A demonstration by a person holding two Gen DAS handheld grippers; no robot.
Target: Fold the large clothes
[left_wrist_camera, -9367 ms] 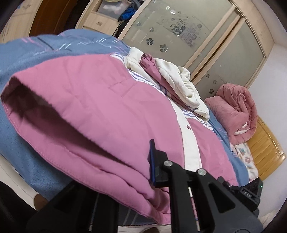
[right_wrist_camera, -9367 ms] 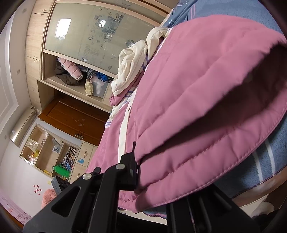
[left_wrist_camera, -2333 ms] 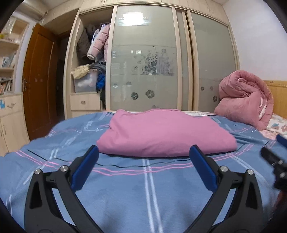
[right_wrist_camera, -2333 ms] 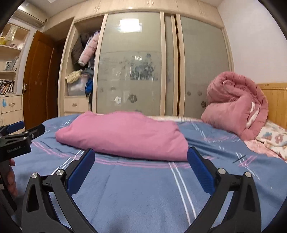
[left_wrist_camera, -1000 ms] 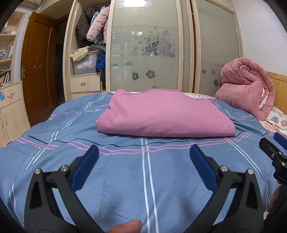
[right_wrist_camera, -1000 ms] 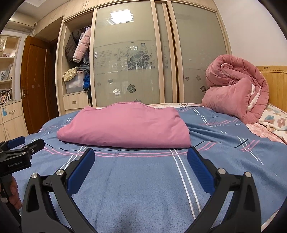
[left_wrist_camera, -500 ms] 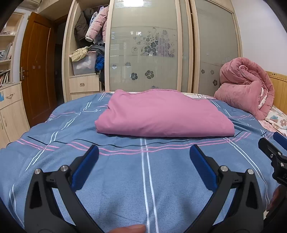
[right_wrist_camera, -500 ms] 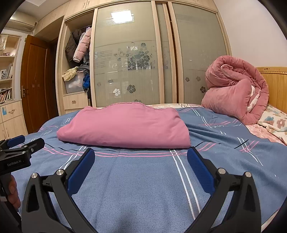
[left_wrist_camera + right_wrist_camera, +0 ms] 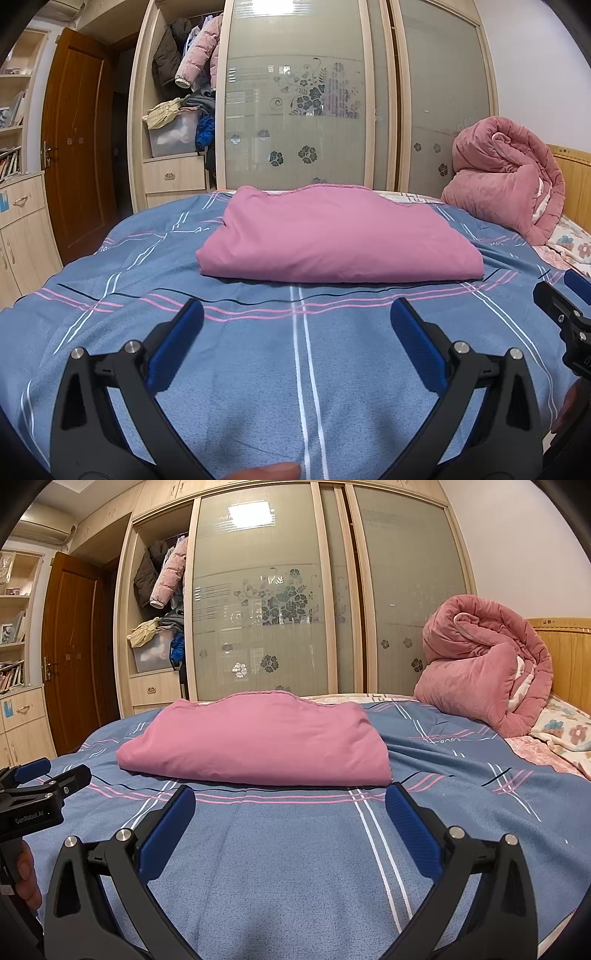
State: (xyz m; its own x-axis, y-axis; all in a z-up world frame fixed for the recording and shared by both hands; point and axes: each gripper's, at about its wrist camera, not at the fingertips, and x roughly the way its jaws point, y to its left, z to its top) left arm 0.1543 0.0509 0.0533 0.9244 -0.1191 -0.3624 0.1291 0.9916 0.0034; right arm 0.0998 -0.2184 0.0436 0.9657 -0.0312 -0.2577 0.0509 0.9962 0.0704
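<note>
1. Pink and padded, the folded garment lay in the left wrist view on the blue plaid bed, long axis running left to right, its folded edge facing me. My left hand-held gripper hovered released and empty, apart from the bundle. I judged the puffy layers could spring apart if nudged.

2. From the right wrist view, the garment sat mid-bed, well apart from the rolled quilt. My right hand-held gripper gaped empty near its front edge; I judged a careless dip could snag that edge and undo the fold.

Pink garment — blue plaid bedspread
</note>
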